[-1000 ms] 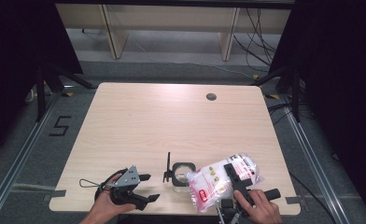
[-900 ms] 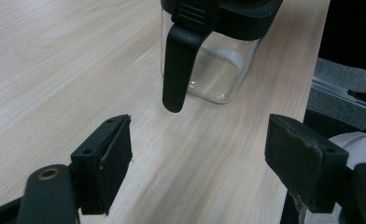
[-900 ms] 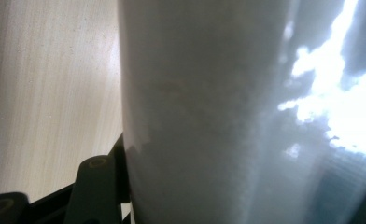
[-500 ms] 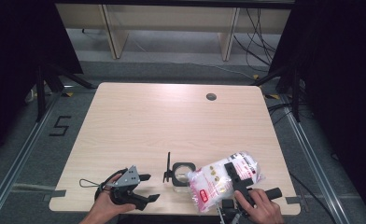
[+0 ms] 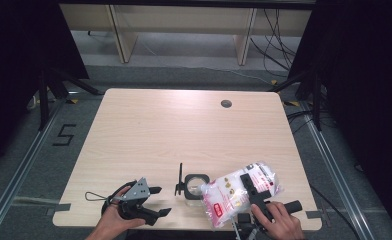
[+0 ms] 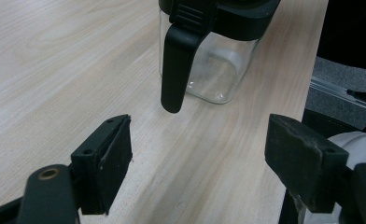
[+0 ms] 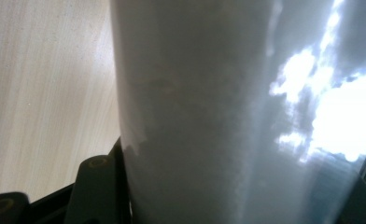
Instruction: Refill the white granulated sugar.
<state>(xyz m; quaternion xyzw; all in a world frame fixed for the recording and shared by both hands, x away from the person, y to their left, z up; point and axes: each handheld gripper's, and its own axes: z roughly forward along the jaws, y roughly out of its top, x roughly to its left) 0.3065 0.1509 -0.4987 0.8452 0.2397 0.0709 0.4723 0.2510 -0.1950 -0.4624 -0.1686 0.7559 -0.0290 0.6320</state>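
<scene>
The right hand-held gripper (image 5: pixel 248 186) is clamping the plastic bag (image 5: pixel 234 192) just right of the glass jar (image 5: pixel 195 186). The left hand-held gripper (image 5: pixel 156 201) is gaping empty, facing that jar across bare bench (image 5: pixel 184 130).

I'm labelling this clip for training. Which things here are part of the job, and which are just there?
In the job:
- plastic bag, clamped in the right gripper
- clear jar, lid flipped open
- left gripper, open, empty

Just there:
- table's cable hole
- floor cables

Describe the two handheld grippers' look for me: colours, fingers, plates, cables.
Both are black. The left gripper carries a grey three-cornered plate and trails a thin black cable looped on the table; its fingers are blocky with brass-coloured pivot holes. The right gripper has a black handle.
</scene>
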